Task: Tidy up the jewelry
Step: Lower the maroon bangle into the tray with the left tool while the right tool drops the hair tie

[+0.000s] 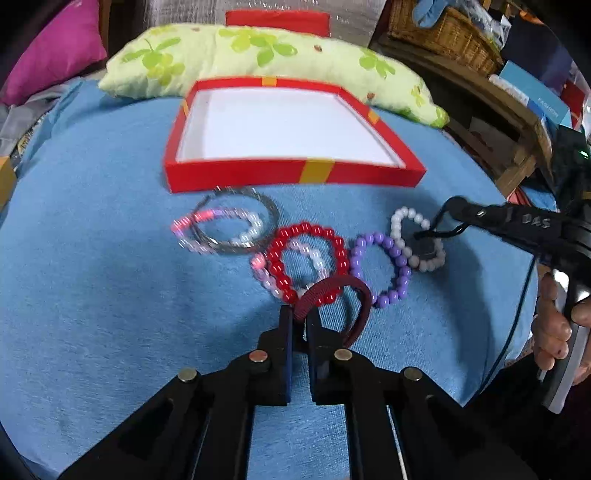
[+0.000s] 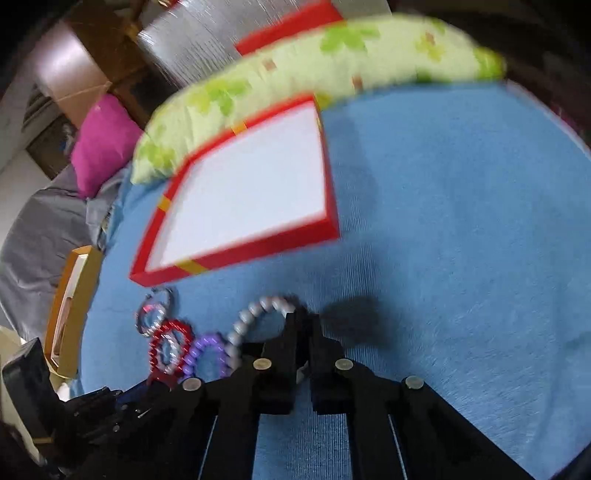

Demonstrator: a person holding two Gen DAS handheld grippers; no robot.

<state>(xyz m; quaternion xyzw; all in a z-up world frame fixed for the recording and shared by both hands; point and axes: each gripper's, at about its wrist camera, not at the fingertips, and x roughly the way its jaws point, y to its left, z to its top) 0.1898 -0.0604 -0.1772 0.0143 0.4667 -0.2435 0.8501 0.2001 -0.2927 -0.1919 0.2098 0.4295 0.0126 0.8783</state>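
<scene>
Several bracelets lie on a blue cloth [image 1: 92, 258] in front of a shallow red box [image 1: 291, 177] with a white, bare floor. My left gripper [image 1: 300, 317] is shut on a dark red ribbed bangle [image 1: 343, 286], which arches over the red bead bracelet [image 1: 306, 230]. A purple bead bracelet [image 1: 391, 247] lies to its right. My right gripper [image 2: 301, 314] is shut on the white bead bracelet [image 2: 243, 321], pinching its near right side; from the left wrist, its tips sit on that bracelet [image 1: 402, 221]. Further left, a pink-and-white bead bracelet [image 1: 221, 225] overlaps thin silver bangles.
A green-flowered pillow [image 1: 258, 51] lies behind the box, with a magenta cushion [image 1: 55, 48] at far left. Wooden shelving with a wicker basket [image 1: 443, 33] stands at the right. An orange box [image 2: 70, 306] sits off the cloth's left edge. A hand [image 1: 554, 332] holds the right gripper's handle.
</scene>
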